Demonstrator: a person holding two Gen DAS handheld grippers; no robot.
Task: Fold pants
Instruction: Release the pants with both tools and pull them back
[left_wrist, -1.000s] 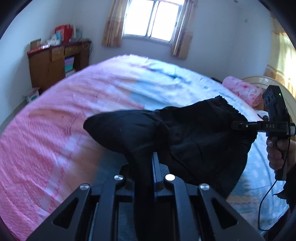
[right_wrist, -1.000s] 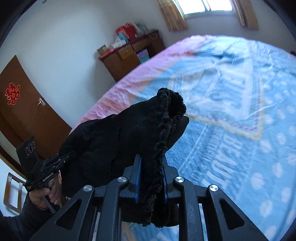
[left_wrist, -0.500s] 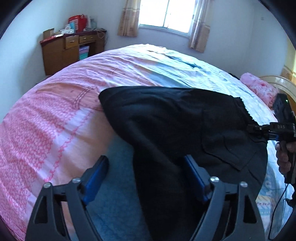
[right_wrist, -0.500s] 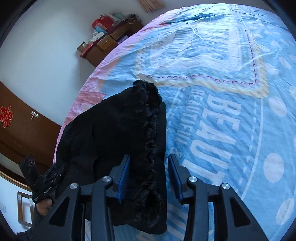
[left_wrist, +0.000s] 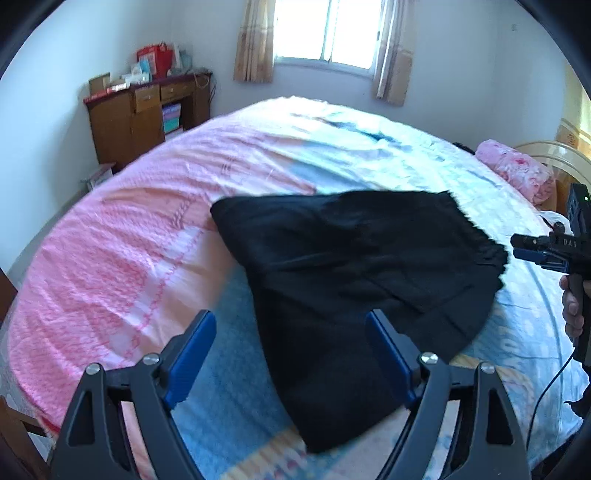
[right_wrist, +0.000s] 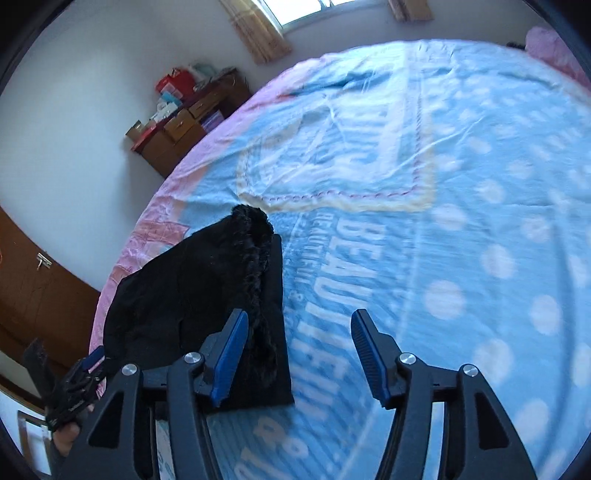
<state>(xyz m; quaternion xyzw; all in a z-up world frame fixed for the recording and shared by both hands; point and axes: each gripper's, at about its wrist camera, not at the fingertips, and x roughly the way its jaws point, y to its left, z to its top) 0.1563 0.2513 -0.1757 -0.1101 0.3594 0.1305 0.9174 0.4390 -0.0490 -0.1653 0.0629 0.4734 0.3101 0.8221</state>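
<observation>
Pink and blue bedding covers the bed (left_wrist: 122, 258) under a bright window (left_wrist: 325, 33), a wooden desk (left_wrist: 147, 114) by the wall. Black pants (left_wrist: 354, 280) lie flat on it. My left gripper (left_wrist: 291, 354) and right gripper (right_wrist: 295, 354) both gape, holding nothing. Motion blurs the pants' near edge.

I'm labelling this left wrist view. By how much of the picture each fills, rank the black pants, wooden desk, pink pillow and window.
Largest to smallest:
1. black pants
2. wooden desk
3. window
4. pink pillow
The pants lie nearest the camera, which inflates them.
</observation>
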